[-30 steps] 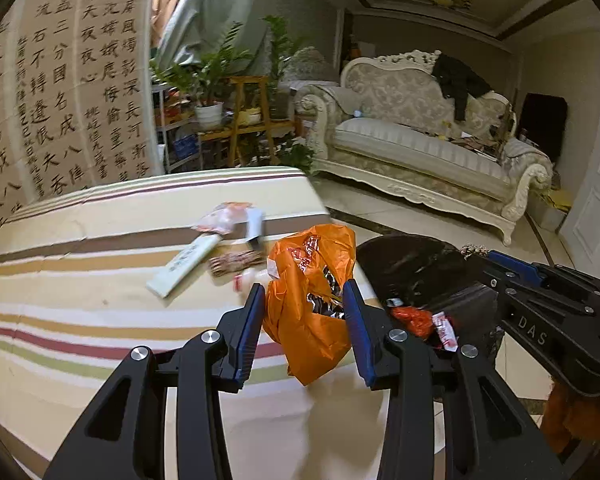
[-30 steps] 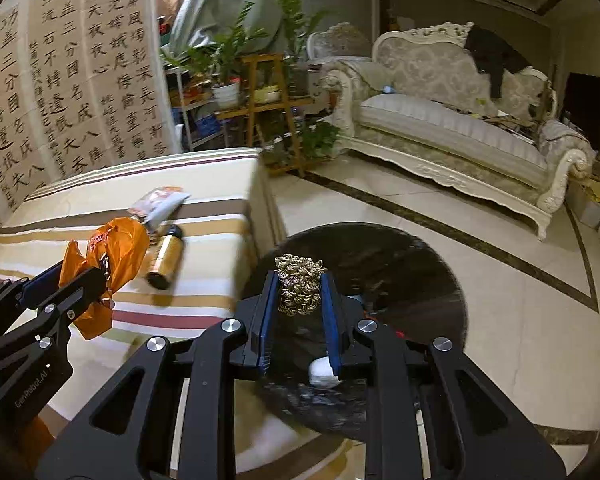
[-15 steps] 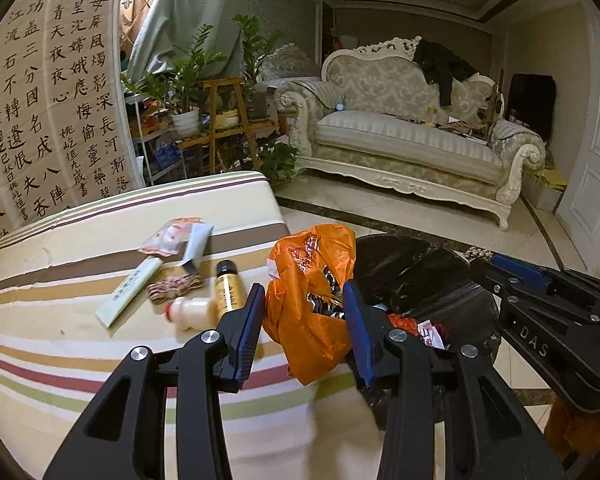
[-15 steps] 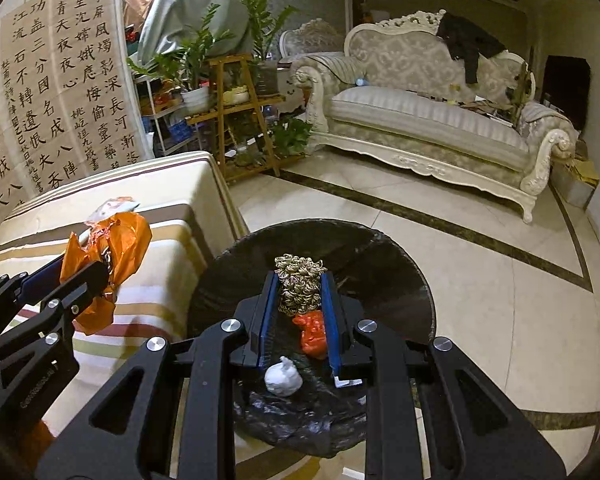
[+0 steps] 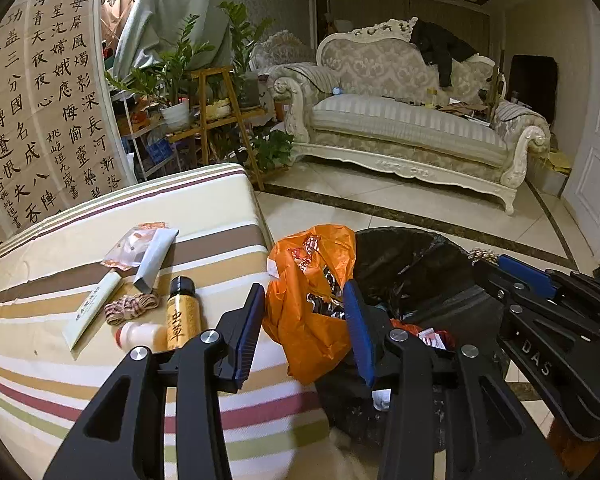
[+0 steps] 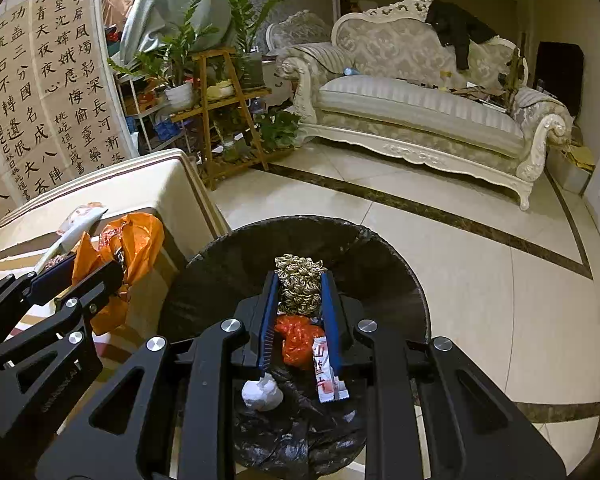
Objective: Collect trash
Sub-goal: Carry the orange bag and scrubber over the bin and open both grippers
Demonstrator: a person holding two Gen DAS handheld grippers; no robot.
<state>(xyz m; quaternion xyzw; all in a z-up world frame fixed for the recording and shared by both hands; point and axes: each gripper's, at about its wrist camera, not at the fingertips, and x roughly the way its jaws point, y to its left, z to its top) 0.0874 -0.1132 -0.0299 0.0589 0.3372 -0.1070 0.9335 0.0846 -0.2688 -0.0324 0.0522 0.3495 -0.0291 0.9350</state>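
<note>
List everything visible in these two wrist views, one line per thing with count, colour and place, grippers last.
Orange plastic bag: one, orange, between the left gripper's pads at the table edge.
Rope bundle: one, gold-brown, between the right gripper's pads over the bin.
Trash bin: one, black liner, on the floor beside the table; holds an orange scrap, a white wad, a red-and-white wrapper.
Striped table: one, cream with stripes.
On the table: bottle, one, gold; small bottle, one, white; twine, one, brown; tubes and wrappers, several, pale.
Sofa: one, cream.
Left gripper: black, blue pads.
Right gripper: black, blue pads.
</note>
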